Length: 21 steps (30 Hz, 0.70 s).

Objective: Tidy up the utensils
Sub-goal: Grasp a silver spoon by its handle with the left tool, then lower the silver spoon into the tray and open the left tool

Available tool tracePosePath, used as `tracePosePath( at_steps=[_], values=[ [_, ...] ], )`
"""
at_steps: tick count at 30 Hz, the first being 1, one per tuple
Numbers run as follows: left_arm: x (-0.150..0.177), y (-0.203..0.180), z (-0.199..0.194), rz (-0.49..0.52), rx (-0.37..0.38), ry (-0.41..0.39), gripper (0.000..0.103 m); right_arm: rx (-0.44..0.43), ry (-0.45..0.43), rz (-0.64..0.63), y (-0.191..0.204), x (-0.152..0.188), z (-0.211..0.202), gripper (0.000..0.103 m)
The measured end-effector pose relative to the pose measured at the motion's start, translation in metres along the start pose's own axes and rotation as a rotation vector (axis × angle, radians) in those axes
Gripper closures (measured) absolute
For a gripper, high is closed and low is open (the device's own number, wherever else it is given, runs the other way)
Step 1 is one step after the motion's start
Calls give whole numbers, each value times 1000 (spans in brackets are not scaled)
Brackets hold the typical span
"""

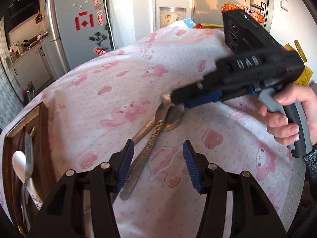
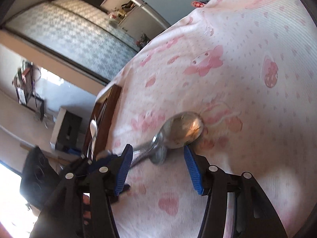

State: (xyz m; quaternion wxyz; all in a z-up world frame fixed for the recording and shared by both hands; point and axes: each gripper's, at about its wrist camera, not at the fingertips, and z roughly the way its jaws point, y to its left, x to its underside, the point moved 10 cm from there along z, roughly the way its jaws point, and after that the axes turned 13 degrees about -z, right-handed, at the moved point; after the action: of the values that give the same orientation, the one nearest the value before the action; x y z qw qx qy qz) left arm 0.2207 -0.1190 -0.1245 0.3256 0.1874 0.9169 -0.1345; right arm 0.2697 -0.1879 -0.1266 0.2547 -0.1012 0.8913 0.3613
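Two metal spoons lie crossed on the pink-patterned cloth: one with a ribbed handle (image 1: 147, 148) and one beneath it (image 1: 142, 131). My left gripper (image 1: 157, 165) is open, its fingers astride the ribbed handle's near end. My right gripper (image 1: 178, 102) reaches in from the right, its tips at the spoon bowls (image 1: 172, 119). In the right wrist view my right gripper (image 2: 157, 167) is open, with a large spoon bowl (image 2: 183, 130) just ahead of its fingers. A dark wooden tray (image 1: 42, 130) at the left holds a white ceramic spoon (image 1: 20, 162) and other cutlery.
The table (image 1: 198, 59) is covered by the pink cloth. Snack packets (image 1: 255, 15) and a clear jar (image 1: 172, 16) stand at its far end. A silver fridge (image 1: 79, 31) and kitchen counter are beyond the table on the left. A hand (image 1: 285, 119) holds the right gripper's handle.
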Motion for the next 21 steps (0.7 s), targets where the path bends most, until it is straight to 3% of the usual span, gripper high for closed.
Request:
tracePosePath(
  at_steps=[4, 6, 7, 11, 17, 18, 19, 21],
  values=[
    [4, -3, 11, 19, -3, 24, 48, 15, -11, 30, -7, -12, 4, 53],
    [6, -3, 15, 28, -10, 30, 48, 34, -15, 34, -12, -18, 8, 61],
    [6, -3, 16, 33, -14, 25, 48, 40, -15, 28, -14, -20, 11, 75],
    [4, -1, 17, 22, -18, 26, 48, 34, -64, 0, -10, -25, 10, 87],
    [0, 7, 17, -9, -29, 15, 49, 17, -129, -131, 23, -31, -6, 92],
    [0, 8, 17, -14, -28, 16, 58, 10, -138, -141, 26, -32, -8, 92],
    [-1, 8, 17, -20, -23, 18, 77, 1, -149, -156, 31, -32, -11, 93],
    [-2, 6, 13, -24, -8, 10, 95, -3, -161, -171, 36, -34, -15, 93]
  ],
)
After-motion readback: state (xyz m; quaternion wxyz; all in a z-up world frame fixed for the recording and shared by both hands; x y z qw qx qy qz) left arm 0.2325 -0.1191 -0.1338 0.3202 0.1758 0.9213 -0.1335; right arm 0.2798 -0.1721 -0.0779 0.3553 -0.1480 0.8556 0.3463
